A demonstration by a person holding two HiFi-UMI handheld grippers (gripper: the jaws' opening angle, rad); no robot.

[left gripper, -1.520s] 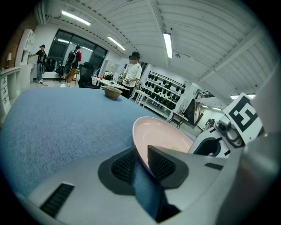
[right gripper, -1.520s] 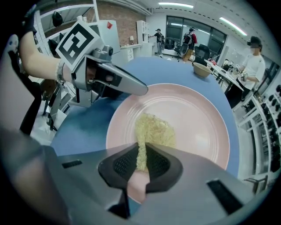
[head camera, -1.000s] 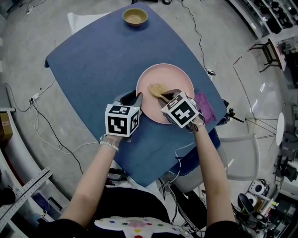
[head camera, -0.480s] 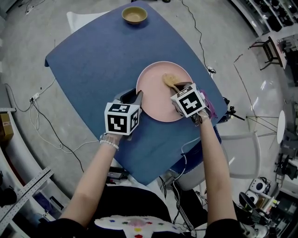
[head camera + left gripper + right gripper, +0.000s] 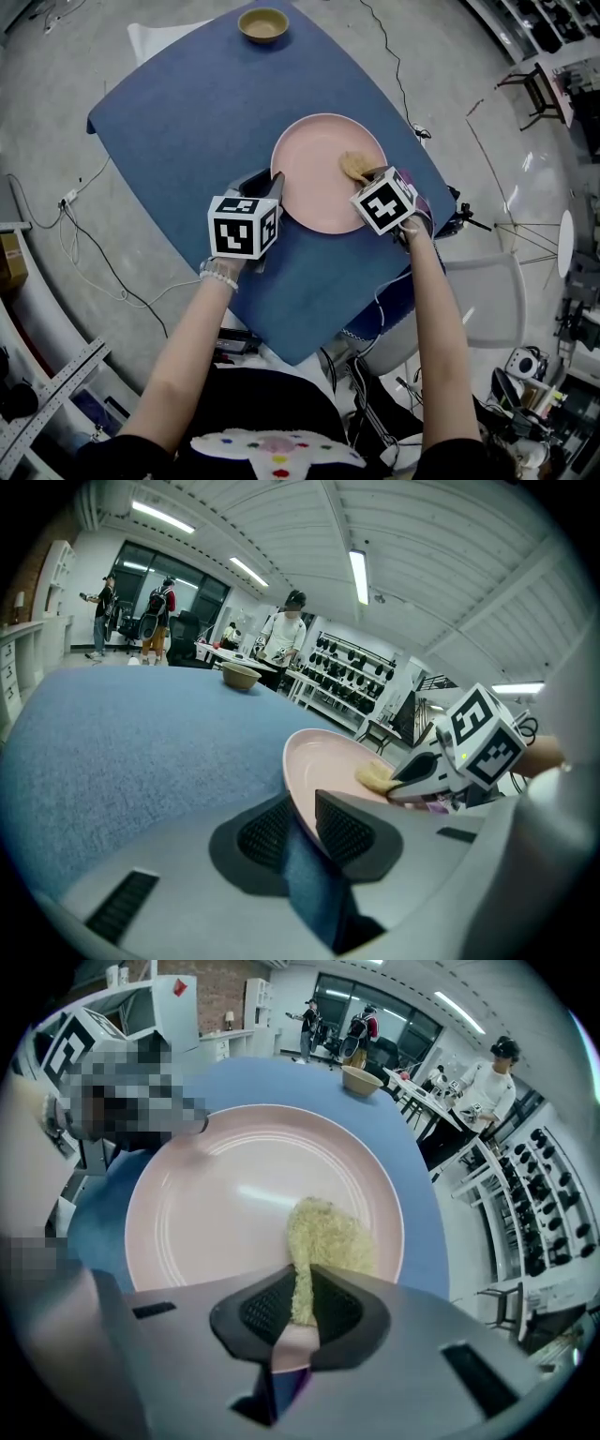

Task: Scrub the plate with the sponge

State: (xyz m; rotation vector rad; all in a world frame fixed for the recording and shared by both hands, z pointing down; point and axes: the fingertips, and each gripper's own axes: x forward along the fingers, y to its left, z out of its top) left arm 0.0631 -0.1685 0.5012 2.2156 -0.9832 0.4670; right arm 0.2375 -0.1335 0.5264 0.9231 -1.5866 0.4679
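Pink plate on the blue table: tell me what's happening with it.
A person works with a gripper in each hand. The left gripper clamps the pink plate by its near left rim, steadying it on the blue table. The right gripper pinches a yellowish sponge and presses it onto the plate's right side. Scrubbing is under way.

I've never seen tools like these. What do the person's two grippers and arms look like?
The left gripper and right gripper each have a pale grey body and two black, grid-textured pads. Each carries a white cube printed with black square markers. The forearms are bare; a white beaded bracelet circles the left wrist.
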